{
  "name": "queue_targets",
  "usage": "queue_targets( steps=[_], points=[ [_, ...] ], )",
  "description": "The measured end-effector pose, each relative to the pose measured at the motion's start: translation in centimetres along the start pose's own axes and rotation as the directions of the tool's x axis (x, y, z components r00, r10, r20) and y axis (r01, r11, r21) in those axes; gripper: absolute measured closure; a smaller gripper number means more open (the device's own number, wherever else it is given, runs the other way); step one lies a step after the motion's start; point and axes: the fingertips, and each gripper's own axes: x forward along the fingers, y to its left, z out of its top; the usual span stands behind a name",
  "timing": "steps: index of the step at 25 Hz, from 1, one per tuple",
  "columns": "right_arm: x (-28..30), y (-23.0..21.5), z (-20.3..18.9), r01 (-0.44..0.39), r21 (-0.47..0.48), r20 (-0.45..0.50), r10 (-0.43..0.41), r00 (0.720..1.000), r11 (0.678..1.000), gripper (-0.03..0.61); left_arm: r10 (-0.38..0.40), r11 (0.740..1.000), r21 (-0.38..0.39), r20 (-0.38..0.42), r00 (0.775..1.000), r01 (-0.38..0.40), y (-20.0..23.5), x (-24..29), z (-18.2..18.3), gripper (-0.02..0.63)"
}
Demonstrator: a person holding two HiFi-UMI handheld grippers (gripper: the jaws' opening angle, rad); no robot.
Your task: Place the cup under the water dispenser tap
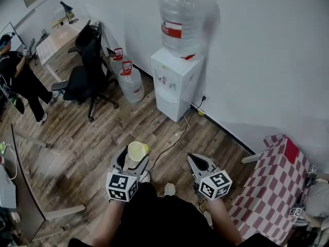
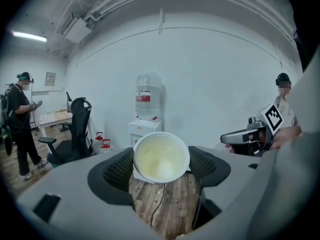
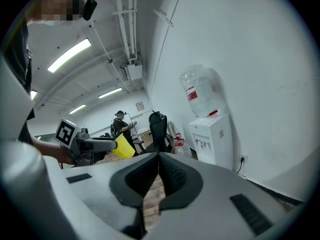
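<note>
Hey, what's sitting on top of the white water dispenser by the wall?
A large clear plastic water bottle with a red label stands inverted on the white water dispenser. Its mouth is sunk into the dispenser's top, so it cannot be seen.

Quick count: one cup [image 1: 137,151], two grippers (left gripper [image 1: 134,156], right gripper [image 1: 193,159]), one dispenser [image 1: 174,81], one bottle [image 1: 180,22] on top, two more bottles [image 1: 131,84] [image 1: 115,60] on the floor [image 1: 103,138], one desk [image 1: 56,37], one checked table [image 1: 272,189], one person [image 1: 20,81].
</note>
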Motion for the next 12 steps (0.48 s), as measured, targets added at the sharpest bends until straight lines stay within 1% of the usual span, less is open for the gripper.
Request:
queue_targets(
  steps=[7, 12],
  points=[
    [1.4, -0.4, 0.7, -0.003, 0.001, -0.003, 0.003, 1.000, 1.000, 0.555, 0.002, 1.000, -0.002, 0.010, 1.000, -0.002, 1.2, 1.5, 0.9, 0.256],
    [4.0, -1.1, 1.2, 0.009, 0.013, -0.006, -0.009, 1.000, 1.000, 0.555, -0.013, 1.000, -0.006, 0.016, 1.000, 0.013, 3.2, 3.6, 1.3, 0.256]
  ],
)
